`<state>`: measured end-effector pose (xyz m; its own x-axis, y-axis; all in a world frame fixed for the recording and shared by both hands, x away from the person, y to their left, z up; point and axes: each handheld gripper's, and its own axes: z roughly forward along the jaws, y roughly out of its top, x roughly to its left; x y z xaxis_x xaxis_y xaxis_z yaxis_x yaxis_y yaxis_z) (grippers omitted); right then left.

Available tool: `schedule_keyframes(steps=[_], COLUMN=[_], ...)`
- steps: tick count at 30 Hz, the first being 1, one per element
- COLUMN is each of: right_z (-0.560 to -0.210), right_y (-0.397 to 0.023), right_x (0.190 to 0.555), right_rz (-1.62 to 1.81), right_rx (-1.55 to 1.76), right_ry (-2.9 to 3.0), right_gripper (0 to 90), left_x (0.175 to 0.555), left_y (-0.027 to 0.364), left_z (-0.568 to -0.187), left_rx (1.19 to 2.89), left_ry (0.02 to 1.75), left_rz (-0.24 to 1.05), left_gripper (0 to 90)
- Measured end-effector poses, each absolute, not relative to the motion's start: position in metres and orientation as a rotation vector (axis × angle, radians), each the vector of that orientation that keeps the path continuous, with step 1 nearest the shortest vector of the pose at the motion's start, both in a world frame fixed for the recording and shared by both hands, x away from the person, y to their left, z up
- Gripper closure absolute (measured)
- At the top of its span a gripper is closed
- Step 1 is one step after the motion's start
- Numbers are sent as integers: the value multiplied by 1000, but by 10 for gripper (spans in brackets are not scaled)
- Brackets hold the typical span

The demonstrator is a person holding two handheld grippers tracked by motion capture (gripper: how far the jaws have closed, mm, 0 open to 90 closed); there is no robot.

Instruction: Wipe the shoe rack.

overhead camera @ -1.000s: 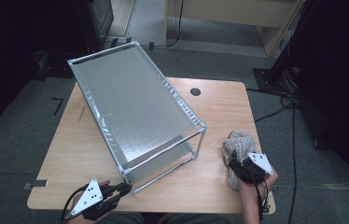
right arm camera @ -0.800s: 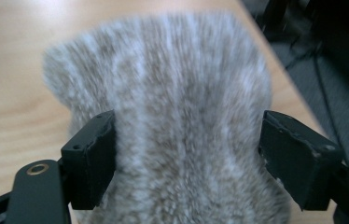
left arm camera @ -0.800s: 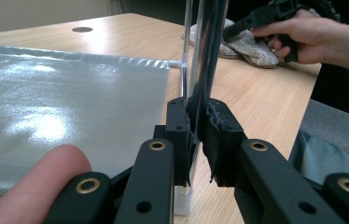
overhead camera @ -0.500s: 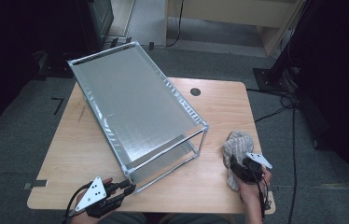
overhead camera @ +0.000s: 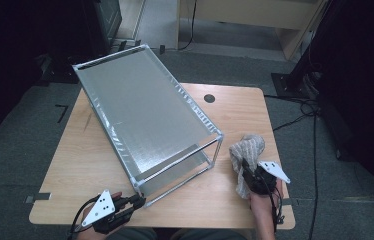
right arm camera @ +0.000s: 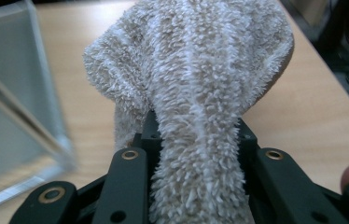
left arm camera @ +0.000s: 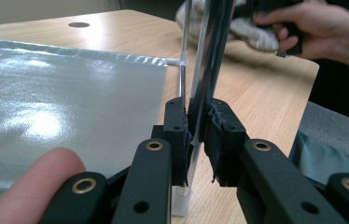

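Near the desk's point(overhead camera: 75, 210) front-left corner, the left gripper point(overhead camera: 136, 202) is clamped on the corner post of the metal-framed rack point(overhead camera: 145, 115), apparently to steady it. At the front-right edge, a towel point(overhead camera: 245, 150) is pinched by the right gripper point(overhead camera: 246, 170), jaws just closing, likely for wiping the rack.

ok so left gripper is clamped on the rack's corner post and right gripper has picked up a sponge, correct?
Not quite: the right gripper has a beige terry towel between its jaws, not a sponge; the right gripper view shows it, jaws just closing. The left gripper is indeed clamped on the rack's corner post.
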<state>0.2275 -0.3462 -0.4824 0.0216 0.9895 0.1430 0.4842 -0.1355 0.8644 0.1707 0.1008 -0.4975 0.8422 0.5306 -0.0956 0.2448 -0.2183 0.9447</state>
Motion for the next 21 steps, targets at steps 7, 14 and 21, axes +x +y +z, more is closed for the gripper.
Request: schedule_keyframes(steps=[7,14,21], right_z=[-433,-388,-370], right_y=[-325,-296,-260], right_x=[215,206,206], right_rz=[1229,1370,1472], right_rx=[1513,1358,1257], right_ry=[1438,1403,1447], right_gripper=[676,668,665], left_x=[171,171,172], left_y=[100,99,98], left_z=[-498,-499,-499], left_rx=[1804,1800,1801], left_ry=[590,594,594], left_rz=[295,289,289], left_gripper=[794,798,802])
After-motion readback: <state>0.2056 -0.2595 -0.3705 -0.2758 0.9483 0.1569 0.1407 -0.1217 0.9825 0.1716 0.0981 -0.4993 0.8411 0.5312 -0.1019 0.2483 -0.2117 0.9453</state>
